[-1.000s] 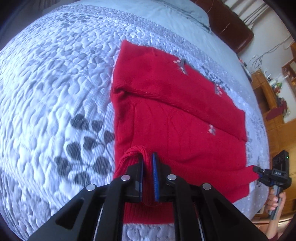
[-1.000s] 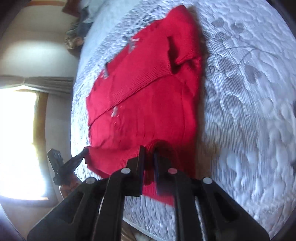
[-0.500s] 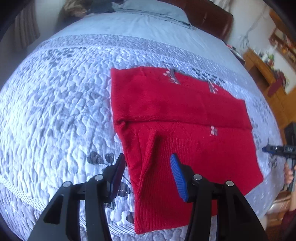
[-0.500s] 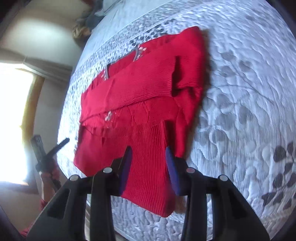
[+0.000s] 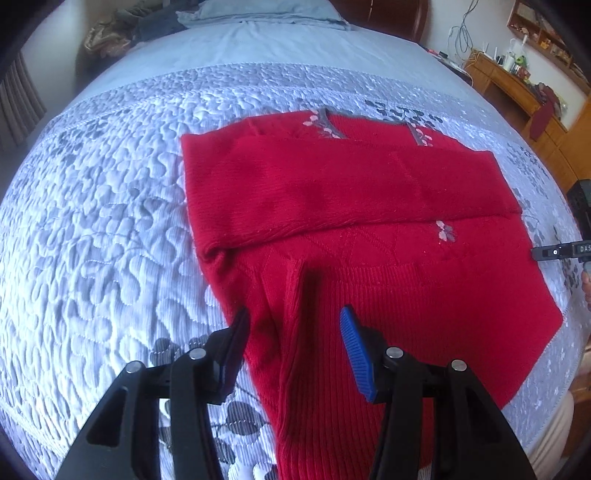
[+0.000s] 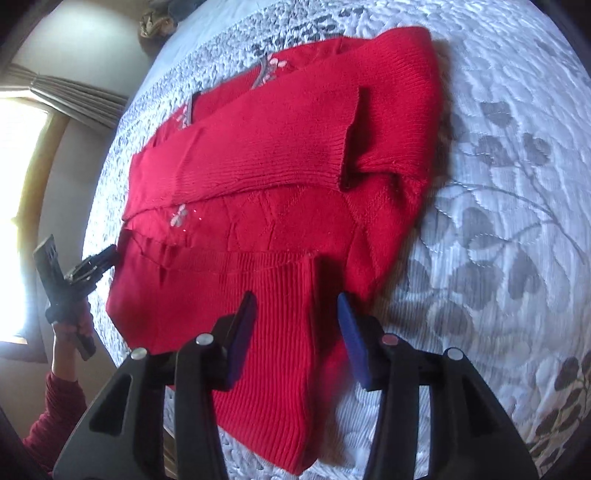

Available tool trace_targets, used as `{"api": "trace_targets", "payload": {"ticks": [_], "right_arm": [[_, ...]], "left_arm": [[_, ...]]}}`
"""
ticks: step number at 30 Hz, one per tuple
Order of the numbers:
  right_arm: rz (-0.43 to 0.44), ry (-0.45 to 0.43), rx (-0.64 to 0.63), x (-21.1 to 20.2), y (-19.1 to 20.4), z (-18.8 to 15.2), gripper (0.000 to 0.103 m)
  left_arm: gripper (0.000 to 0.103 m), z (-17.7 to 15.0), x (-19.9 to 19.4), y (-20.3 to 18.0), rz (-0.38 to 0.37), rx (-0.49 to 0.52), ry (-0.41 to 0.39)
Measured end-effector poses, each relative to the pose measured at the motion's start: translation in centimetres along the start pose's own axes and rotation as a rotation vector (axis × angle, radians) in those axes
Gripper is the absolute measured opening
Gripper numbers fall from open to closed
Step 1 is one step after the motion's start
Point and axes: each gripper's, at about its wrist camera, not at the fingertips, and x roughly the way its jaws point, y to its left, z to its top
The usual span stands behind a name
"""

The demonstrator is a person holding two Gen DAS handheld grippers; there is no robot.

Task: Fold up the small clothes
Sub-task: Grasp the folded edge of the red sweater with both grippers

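A red knit sweater [image 5: 351, 192] lies flat on the quilted bedspread [image 5: 103, 206], with one sleeve folded across its chest. It also shows in the right wrist view [image 6: 280, 155]. My left gripper [image 5: 293, 350] is open and empty, hovering above the ribbed hem edge. My right gripper [image 6: 297, 339] is open and empty, above the other hem corner. The right gripper shows at the right edge of the left wrist view [image 5: 561, 251]; the left gripper shows at the left of the right wrist view [image 6: 88, 267].
The bedspread [image 6: 498, 184] has grey leaf prints. Pillows and bundled items [image 5: 155, 22] lie at the head of the bed. A wooden cabinet [image 5: 517, 85] stands to the right. A bright window with a curtain [image 6: 22, 166] is to the left.
Both grippers were shut on the sweater hem a second ago. They have let go, opened and pulled back above the hem. The sweater now lies flat.
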Motion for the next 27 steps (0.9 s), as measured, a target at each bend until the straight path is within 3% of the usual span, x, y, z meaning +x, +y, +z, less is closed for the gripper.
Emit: {"api": "trace_targets", "payload": {"ticks": [3,5,8,9,12,20,27], "right_arm": [[0.001,-0.001,-0.015,0.4,0.1,0.1,0.041],[-0.015,-0.002,-0.033,0.5,0.2,0.2,0.021],[-0.020,-0.013,-0.052,0.3,0.4,0.1,0.008],[-0.006,-0.024,-0.060,0.1,0.4,-0.1,0.006],[0.040,-0.048,-0.069,-0.7,0.4,-0.5,0.004],[0.107,-0.130,-0.060,-3.7,0.5,-1.3,0.004],[0.123,-0.193,-0.075,-6.5,1.4,-1.0,0.004]], "left_arm": [[0.051,0.4,0.7,-0.3,0.012,0.017,0.008],[0.049,0.7,1.2,-0.4,0.017,0.027,0.021],[0.023,1.0,1.7,-0.5,0.002,0.025,0.031],[0.019,1.0,1.7,-0.4,-0.010,0.017,0.027],[0.005,1.1,1.5,0.0,-0.047,-0.020,0.006],[0.004,0.7,-2.2,0.2,-0.115,-0.055,-0.088],[0.004,2.9,-5.9,0.1,-0.111,-0.065,-0.202]]}}
